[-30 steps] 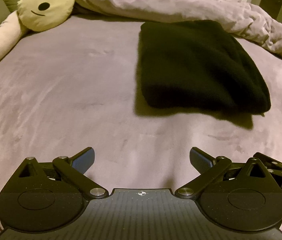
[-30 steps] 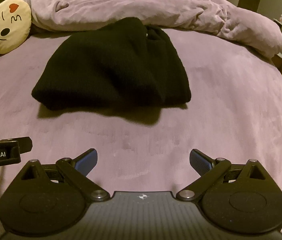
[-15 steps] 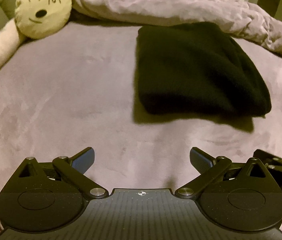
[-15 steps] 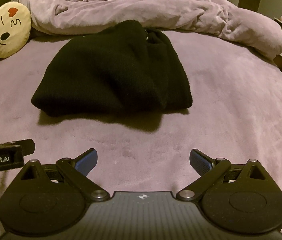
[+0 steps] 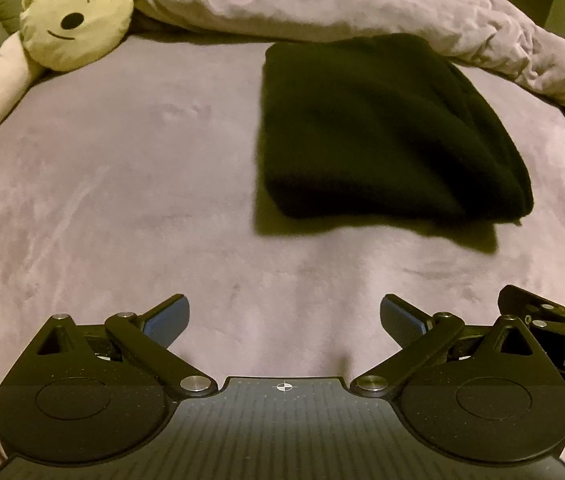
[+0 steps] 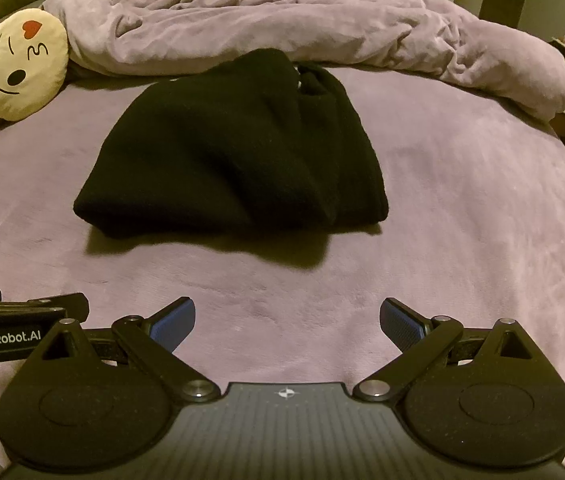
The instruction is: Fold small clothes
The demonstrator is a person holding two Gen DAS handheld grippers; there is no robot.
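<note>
Item: garment [image 6: 234,152], black, thick knit or fleece, lying on the bed [image 6: 462,220]. Condition: already doubled into a compact bundle, rounded fold edge toward the cameras. Judged near complete; at most a final tidy remains.

Location: right wrist view, 12 o'clock, mid-bed, well ahead of the fingers. Left wrist view [image 5: 382,128], about 1 o'clock. Far end lies just beside the duvet [image 6: 322,24]; whether they touch cannot be told.

Orientation: long axis appears to run 6 to 12 o'clock in the left view, near end broad, far end narrower. In the right view a gap with a pale fleck, possibly a neck opening with a label, shows at the far end, about 12 o'clock; the dark cloth hides detail.

Left gripper [image 5: 284,318]: fingers spread wide, holding nothing, above bare bed short of the bundle.
Right gripper [image 6: 287,322]: likewise spread, holding nothing, close beside the left one.

Handling note (judgement): if another fold is wanted, take the two near corners, one per gripper, pinching every layer; lift low and carry toward 12 o'clock so the thick stack does not slump. Otherwise press the near edge flat and leave it.

Also present: cushion [image 5: 76,16] with face, 10 o'clock, well apart.
</note>
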